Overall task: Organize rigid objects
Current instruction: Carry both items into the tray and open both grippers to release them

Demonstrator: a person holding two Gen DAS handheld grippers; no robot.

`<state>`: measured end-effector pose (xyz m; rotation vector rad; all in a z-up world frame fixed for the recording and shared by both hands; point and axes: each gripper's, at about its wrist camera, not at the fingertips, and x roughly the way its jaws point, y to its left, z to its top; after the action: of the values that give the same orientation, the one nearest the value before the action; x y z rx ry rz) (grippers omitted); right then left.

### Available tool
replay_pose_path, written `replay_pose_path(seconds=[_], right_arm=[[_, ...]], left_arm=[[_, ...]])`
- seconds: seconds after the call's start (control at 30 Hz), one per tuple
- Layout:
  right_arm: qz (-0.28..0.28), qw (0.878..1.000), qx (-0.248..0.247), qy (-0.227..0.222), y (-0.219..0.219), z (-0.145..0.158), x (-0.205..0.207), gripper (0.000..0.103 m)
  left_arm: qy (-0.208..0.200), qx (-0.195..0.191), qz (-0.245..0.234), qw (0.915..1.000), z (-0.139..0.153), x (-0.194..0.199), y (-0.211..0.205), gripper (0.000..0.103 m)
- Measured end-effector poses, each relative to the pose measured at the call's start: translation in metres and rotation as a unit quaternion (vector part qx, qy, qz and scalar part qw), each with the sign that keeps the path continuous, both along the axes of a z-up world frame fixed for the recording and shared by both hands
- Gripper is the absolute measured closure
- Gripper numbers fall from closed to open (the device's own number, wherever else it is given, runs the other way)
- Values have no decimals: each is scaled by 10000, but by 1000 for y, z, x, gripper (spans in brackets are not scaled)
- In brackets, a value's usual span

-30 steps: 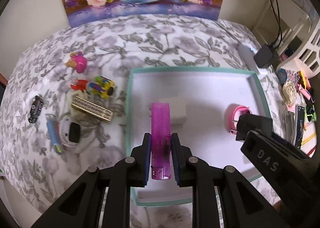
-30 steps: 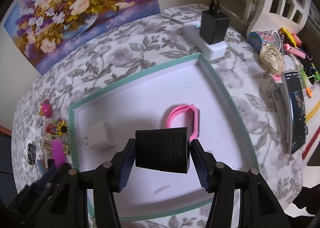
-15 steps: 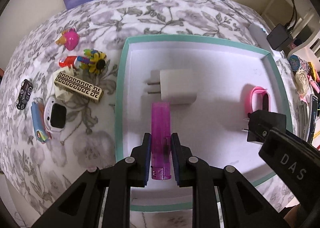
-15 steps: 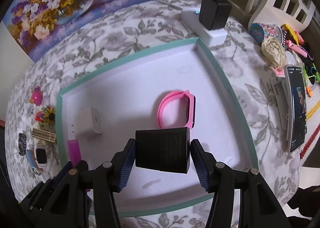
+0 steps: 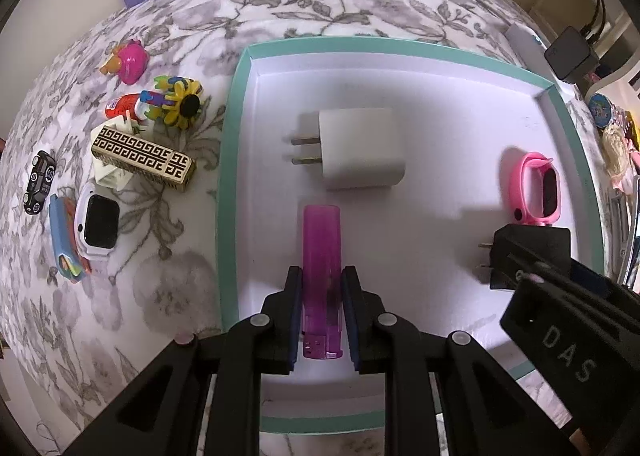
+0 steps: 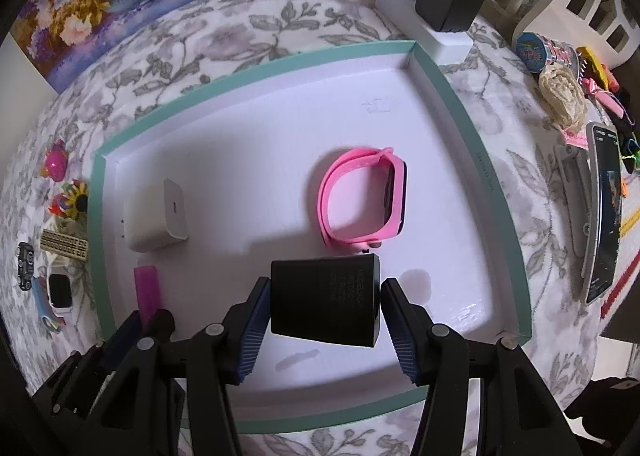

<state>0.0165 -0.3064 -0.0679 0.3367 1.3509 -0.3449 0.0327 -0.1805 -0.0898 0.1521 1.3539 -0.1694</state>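
My left gripper (image 5: pixel 321 276) is shut on a purple lighter (image 5: pixel 322 252), held low over the white floor of the teal-rimmed tray (image 5: pixel 230 159). My right gripper (image 6: pixel 322 288) holds a black plug adapter (image 6: pixel 324 302); its right pad stands slightly off the adapter's side, and the adapter also shows in the left wrist view (image 5: pixel 528 256). Inside the tray lie a white charger (image 5: pixel 360 153) just beyond the lighter and a pink watch (image 6: pixel 360 199) just beyond the black adapter.
Left of the tray on the floral cloth lie a patterned gold box (image 5: pixel 142 157), a sunflower toy (image 5: pixel 180 99), a pink toy (image 5: pixel 130 61), a toy car (image 5: pixel 40 181) and a white watch (image 5: pixel 98 221). A power strip (image 6: pixel 428 23), a phone (image 6: pixel 606 211) and trinkets lie on the right.
Both grippers have come down closer to the tray floor with their objects. The right pad now shows a small gap from the black adapter.
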Motion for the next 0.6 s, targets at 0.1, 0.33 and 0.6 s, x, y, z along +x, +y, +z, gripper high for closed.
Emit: replay_pose_path(seconds=[0.1,0.33,0.6], right_arm=[[25,10000,-14,67,1,-3,2,44],[-11,10000,-40,48,0,-3,1,44],[19,10000,-27,63,1,-3,0,40]], left_arm=[[-13,3,1,10000,0,-2,-2,82],[11,-28,11,10000,-1,0,0,82],[36,-119,51,9999,0,0,0,70]])
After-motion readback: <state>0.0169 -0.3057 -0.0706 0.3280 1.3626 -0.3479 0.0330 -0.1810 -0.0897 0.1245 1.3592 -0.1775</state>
